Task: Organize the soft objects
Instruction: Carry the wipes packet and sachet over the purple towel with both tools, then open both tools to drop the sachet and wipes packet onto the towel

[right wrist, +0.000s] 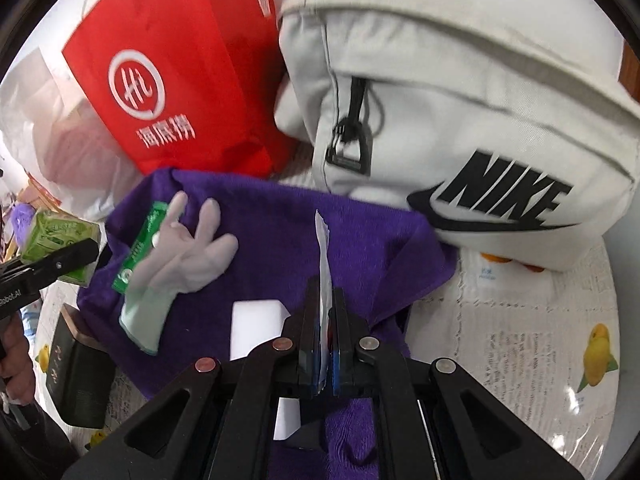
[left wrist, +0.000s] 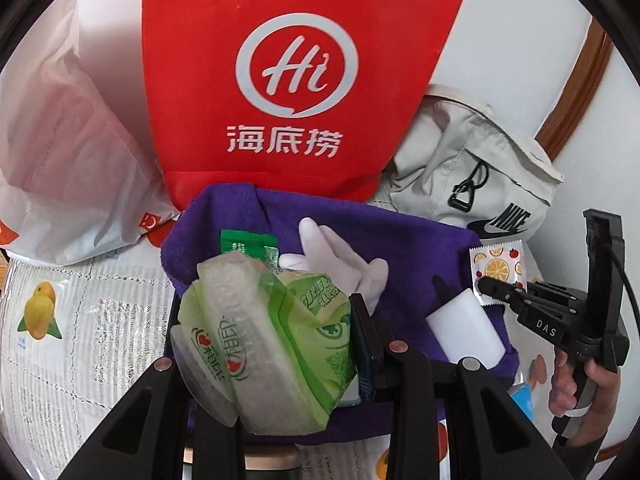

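We see left gripper (left wrist: 276,328) pinching green tissue pack (left wrist: 272,344) above purple towel (left wrist: 400,232). Right gripper (right wrist: 322,320) pressed together on thin fruit-print sachet (left wrist: 498,268), held edge-on. On towel — white glove (right wrist: 180,256), green packet (right wrist: 140,248), white block (left wrist: 466,330), perhaps sponge. Behind: red bag (left wrist: 296,80), grey Nike bag (right wrist: 460,120).

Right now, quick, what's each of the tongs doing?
Left tongs: closed on the green tissue pack.
Right tongs: shut on the fruit-print sachet, held edge-on above the purple towel.
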Motion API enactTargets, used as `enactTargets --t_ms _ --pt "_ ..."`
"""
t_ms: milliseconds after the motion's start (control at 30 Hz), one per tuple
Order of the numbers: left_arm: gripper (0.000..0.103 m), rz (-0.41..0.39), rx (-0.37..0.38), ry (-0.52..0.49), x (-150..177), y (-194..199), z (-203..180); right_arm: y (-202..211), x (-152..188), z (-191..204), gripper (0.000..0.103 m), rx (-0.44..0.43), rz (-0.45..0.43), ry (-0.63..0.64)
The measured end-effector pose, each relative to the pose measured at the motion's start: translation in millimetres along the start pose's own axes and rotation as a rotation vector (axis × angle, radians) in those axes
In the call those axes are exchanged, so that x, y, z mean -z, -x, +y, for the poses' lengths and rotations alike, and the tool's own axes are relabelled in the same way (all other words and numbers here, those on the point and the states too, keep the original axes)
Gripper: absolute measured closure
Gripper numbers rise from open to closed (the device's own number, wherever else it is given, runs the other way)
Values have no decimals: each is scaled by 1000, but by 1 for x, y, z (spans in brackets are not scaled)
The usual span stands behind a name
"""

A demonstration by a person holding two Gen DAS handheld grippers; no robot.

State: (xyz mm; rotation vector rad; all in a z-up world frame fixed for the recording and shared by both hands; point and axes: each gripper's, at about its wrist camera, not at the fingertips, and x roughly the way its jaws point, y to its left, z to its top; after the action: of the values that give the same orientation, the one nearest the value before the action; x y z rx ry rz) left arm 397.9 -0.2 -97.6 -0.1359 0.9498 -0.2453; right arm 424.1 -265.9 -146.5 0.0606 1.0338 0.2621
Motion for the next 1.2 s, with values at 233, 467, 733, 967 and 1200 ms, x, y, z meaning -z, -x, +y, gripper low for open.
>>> enactTargets --t_ms 233,467,733,967,1200 --pt "73 28 28 15 1 -12 1 -18 4 6 98 -9 60 11" --pt "73 66 55 -10 6 -25 -11 -17 5 9 89 -19 67 15" --pt "73 92 56 10 7 -30 -5 2 1 16 53 -12 5 28" --pt "71 123 72 27 9 -40 -3 11 0 19 52 -2 -19 33" --pt "37 129 100 42 8 -44 -5 24 0 22 52 -1 -42 44"
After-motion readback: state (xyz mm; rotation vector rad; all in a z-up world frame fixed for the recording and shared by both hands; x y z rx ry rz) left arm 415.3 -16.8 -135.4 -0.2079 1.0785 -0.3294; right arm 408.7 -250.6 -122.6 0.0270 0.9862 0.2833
